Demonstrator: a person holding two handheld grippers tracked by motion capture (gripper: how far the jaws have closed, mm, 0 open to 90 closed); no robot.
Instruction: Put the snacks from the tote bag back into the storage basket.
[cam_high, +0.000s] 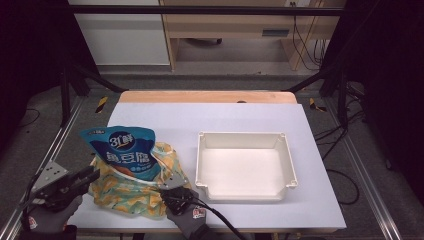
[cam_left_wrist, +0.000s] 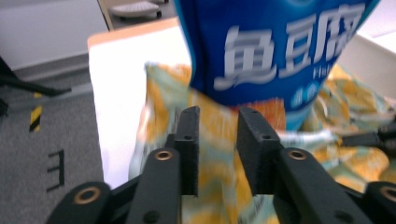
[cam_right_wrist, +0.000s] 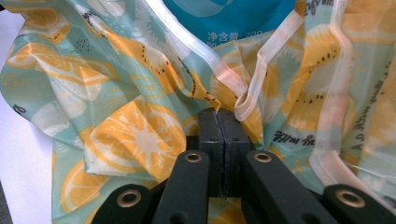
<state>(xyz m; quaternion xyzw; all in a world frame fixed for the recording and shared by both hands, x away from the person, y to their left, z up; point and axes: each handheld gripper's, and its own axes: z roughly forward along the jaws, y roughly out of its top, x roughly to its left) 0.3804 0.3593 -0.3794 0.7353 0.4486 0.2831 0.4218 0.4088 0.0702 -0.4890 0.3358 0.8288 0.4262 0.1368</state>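
Two hand-held grippers work a printed bag around a blue pouch at the table's near-left corner.

High view: the thin orange-and-teal fruit-print plastic bag (cam_high: 131, 192) lies by the near edge of the pale table (cam_high: 310, 200), the blue glossy food pouch (cam_high: 126, 150) standing in it; an empty white rectangular plastic bin (cam_high: 245, 165) sits just right. Left gripper view: the left gripper (cam_left_wrist: 217, 122) holds its jaws apart with the blurred bag behind them, pressing nothing, below the pouch (cam_left_wrist: 275, 46). Right gripper view: the right gripper (cam_right_wrist: 218, 117) has its jaws pressed together at the bag's (cam_right_wrist: 121, 121) crumpled film beside its translucent white handle strip (cam_right_wrist: 252, 88); whether film is caught between them I cannot tell.
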